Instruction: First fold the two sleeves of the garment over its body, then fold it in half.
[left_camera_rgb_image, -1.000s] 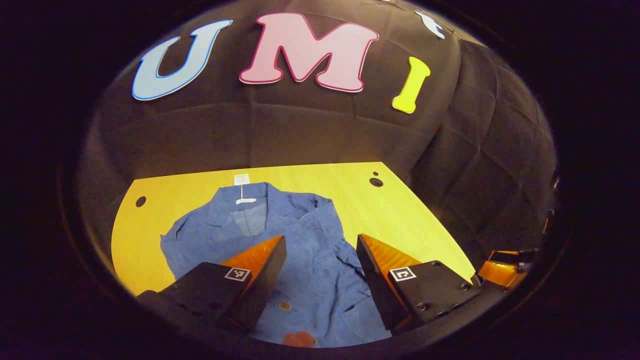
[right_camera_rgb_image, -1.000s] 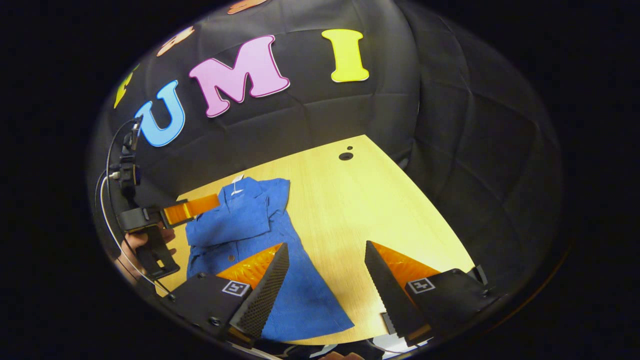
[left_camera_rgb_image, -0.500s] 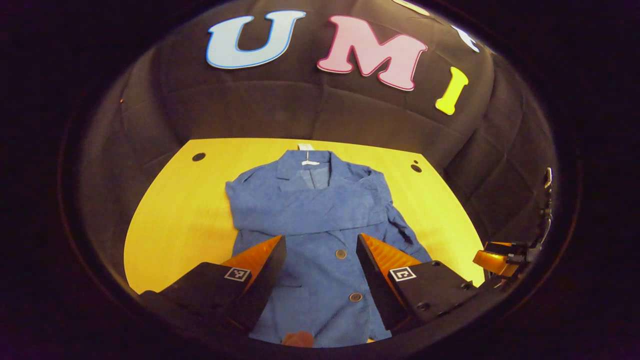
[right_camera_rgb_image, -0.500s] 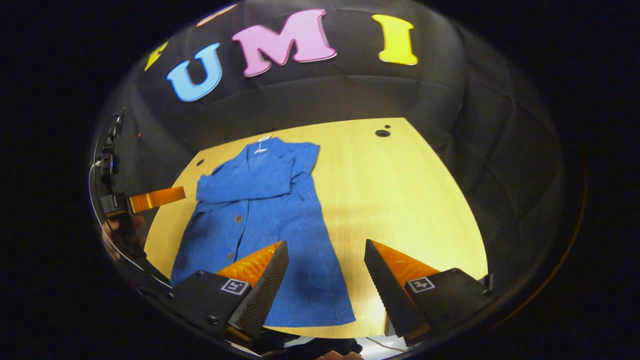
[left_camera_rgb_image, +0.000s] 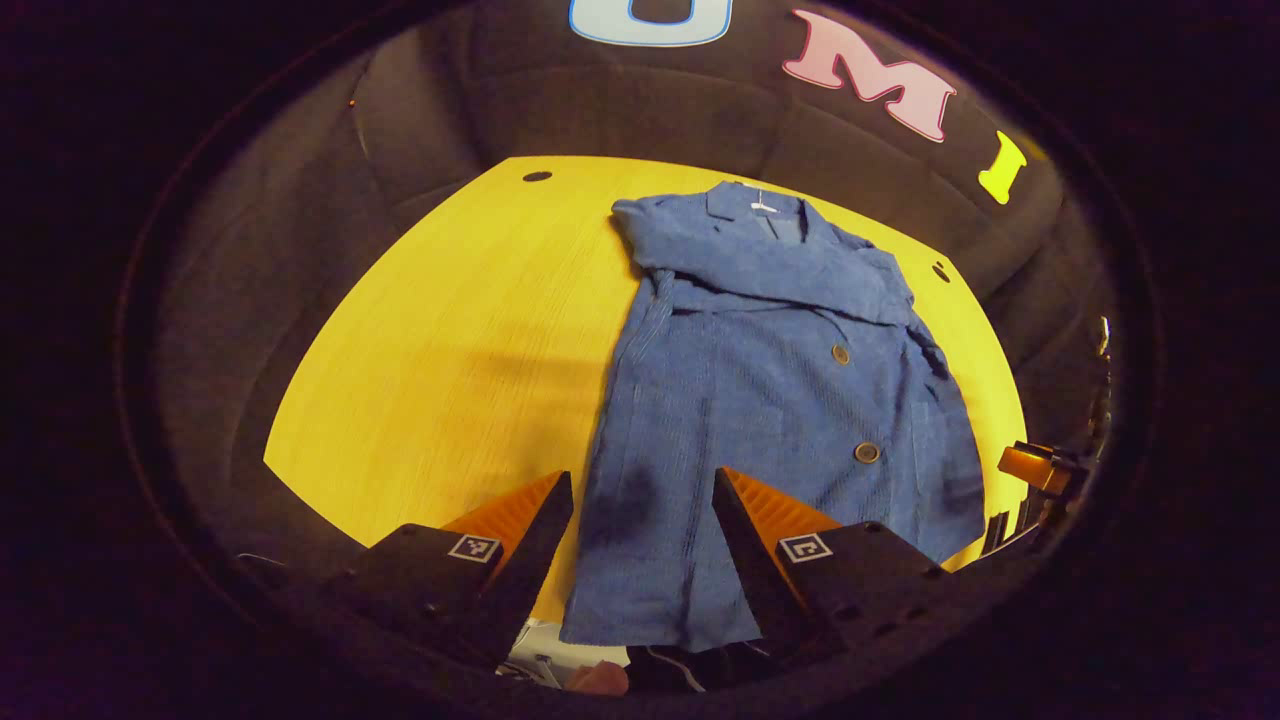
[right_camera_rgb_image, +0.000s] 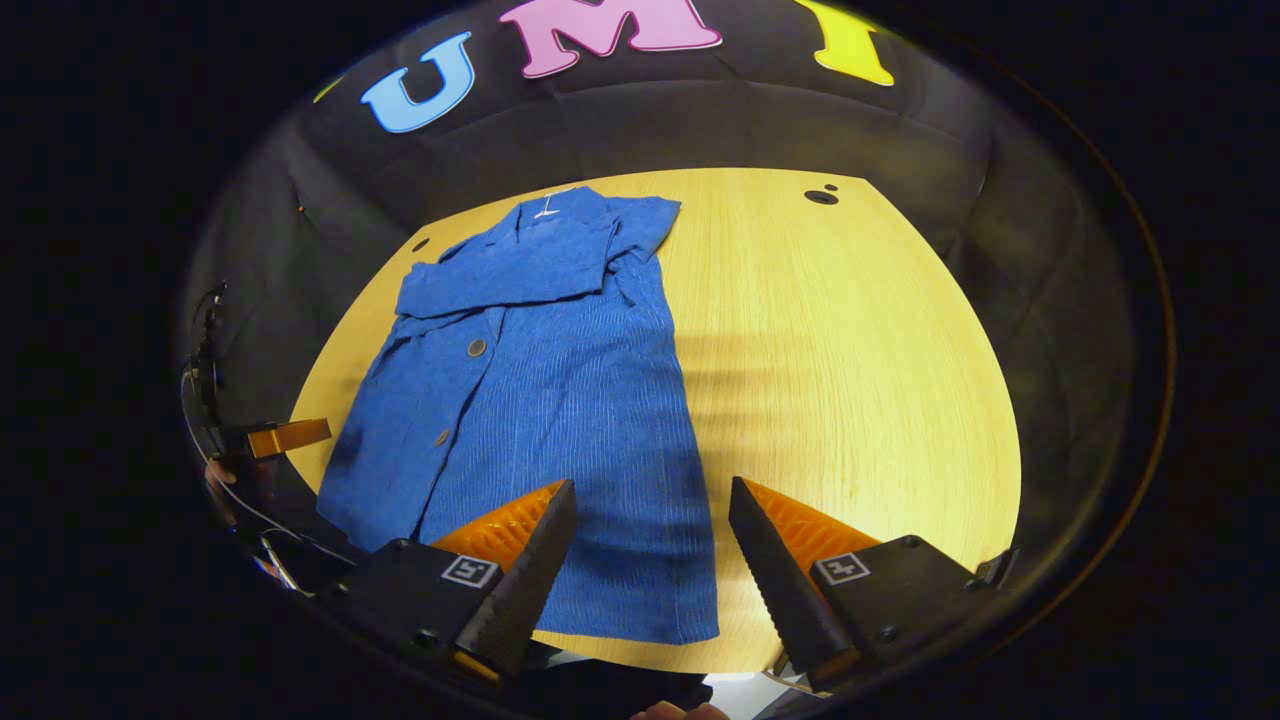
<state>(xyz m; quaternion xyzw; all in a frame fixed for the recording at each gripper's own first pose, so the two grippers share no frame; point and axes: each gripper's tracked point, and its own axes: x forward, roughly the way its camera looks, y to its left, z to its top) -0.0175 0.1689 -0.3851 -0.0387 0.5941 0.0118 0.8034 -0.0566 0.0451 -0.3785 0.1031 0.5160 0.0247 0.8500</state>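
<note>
Blue jacket (right_camera_rgb_image: 540, 400) lies flat on the yellow table (right_camera_rgb_image: 850, 380), sleeves crossed over its chest; left gripper (left_camera_rgb_image: 640, 545) and right gripper (right_camera_rgb_image: 650, 560) hover released above its near hem.

The garment (right_camera_rgb_image: 545, 380) is a soft cloth with fine ribs and a matt look, and it has small glossy buttons (left_camera_rgb_image: 867, 453). The table (right_camera_rgb_image: 850, 350) is smooth pale wood with visible grain. The booth's wall (right_camera_rgb_image: 700, 120) is matt quilted cloth.

Overhead light, bright on table (left_camera_rgb_image: 440, 330); surroundings dim. Soft shadow bands cross the table (right_camera_rgb_image: 840, 370). Strong fisheye bending at edges. Focus sharp, no glare.
</note>
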